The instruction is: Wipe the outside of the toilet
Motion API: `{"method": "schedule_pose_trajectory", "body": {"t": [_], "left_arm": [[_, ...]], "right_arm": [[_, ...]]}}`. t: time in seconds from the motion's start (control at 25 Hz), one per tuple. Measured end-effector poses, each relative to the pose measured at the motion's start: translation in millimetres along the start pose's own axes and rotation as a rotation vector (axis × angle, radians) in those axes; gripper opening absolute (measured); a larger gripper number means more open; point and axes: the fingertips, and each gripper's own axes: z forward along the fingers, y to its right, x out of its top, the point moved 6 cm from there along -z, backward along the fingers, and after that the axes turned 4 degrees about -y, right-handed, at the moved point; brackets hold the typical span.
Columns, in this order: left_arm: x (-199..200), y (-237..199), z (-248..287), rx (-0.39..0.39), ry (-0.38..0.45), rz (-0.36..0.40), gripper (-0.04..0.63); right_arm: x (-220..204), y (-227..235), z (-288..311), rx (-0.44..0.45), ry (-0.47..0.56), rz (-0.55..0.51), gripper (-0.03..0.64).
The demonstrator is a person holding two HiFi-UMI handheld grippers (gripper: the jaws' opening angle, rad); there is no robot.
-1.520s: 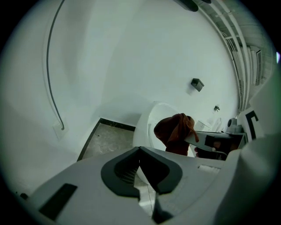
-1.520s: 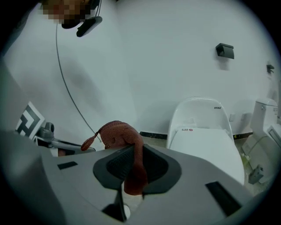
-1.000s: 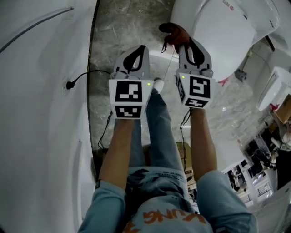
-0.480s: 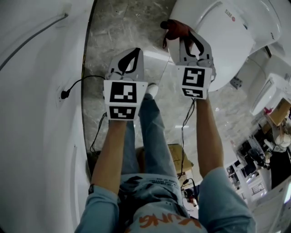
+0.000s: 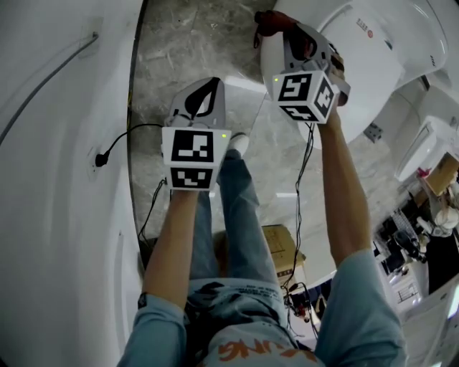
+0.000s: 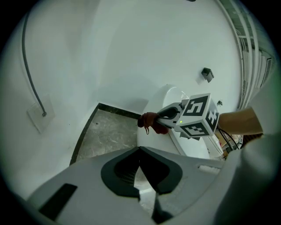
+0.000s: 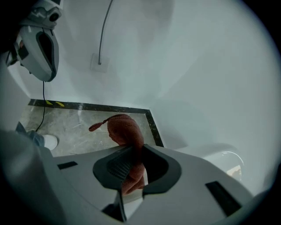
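Note:
The white toilet (image 5: 358, 57) with its lid down fills the upper right of the head view. My right gripper (image 5: 283, 25) is shut on a red-brown cloth (image 5: 269, 21) and holds it against the toilet's front outer edge. In the right gripper view the cloth (image 7: 125, 132) bulges out between the jaws, with the toilet's rim (image 7: 224, 158) at lower right. My left gripper (image 5: 213, 81) hangs over the floor to the left of the toilet, shut with nothing in it. The left gripper view shows the cloth (image 6: 151, 122) on the toilet bowl (image 6: 175, 94).
A white curved wall (image 5: 57, 143) runs down the left, with a black plug and cable (image 5: 100, 159) on it. Grey marble floor (image 5: 186, 50) lies between wall and toilet. The person's shoe (image 5: 239, 143) and a cardboard box (image 5: 280, 247) are below. Clutter (image 5: 416, 244) lies at right.
My right gripper has carried the cloth up and forward along the toilet's front edge. The left gripper has stayed almost where it was.

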Motion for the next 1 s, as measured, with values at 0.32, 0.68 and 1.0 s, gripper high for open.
{"method": "schedule_pose_trajectory", "body": {"t": [0.32, 0.68, 1.0], "left_arm": [[-2.3, -5.7, 9.5, 0.002, -0.02, -0.003, -0.006], [-9.7, -3.8, 12.0, 0.003, -0.035, -0.004, -0.006], [-10.2, -11.3, 7.9, 0.021, -0.028, -0.013, -0.006]], "right_arm": [[-14.9, -3.9, 48.4, 0.082, -0.139, -0.214, 0.056], [-27.3, -23.8, 66.0, 0.202, -0.3, -0.329, 0.046], [-32.9, -41.9, 56.6, 0.292, -0.354, -0.432, 0.043]]}}
